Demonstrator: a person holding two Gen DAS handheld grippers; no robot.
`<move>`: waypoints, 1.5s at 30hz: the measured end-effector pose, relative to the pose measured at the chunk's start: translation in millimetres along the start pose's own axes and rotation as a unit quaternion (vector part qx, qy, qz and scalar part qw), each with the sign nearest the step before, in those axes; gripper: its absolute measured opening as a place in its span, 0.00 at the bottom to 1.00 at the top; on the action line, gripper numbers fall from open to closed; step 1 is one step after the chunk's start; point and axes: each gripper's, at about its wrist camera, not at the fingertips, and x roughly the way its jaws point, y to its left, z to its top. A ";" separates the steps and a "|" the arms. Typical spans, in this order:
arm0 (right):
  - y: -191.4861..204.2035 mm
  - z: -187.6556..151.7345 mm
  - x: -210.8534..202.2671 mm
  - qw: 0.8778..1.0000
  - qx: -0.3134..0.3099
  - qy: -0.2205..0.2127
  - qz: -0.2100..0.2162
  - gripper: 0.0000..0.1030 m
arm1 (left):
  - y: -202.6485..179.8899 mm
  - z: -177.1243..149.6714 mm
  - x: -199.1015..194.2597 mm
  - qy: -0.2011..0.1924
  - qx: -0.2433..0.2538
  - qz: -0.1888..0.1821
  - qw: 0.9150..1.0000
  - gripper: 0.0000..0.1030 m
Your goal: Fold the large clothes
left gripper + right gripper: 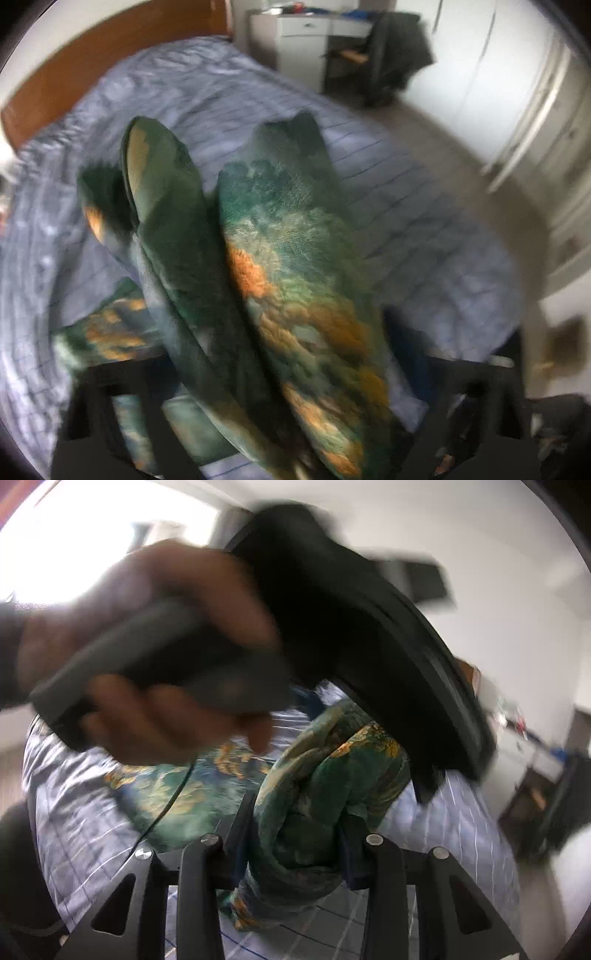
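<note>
Right wrist view shows your right claw clenched on a thick bunch of the green and orange garment, lifted above the bed, with your left hand and its tool just above the bunch. Left wrist view has the left claw gripping folds of the same garment, the rest trailing down to the bed's blue striped cover. Pull both grips apart over the bed so the cloth spreads flat before you lay the fold.
</note>
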 end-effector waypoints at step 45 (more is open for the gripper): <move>47.9 26.7 206.5 0.933 0.116 0.291 0.179 0.35 | 318.5 -235.6 32.7 -0.041 -0.349 -0.097 0.931 0.55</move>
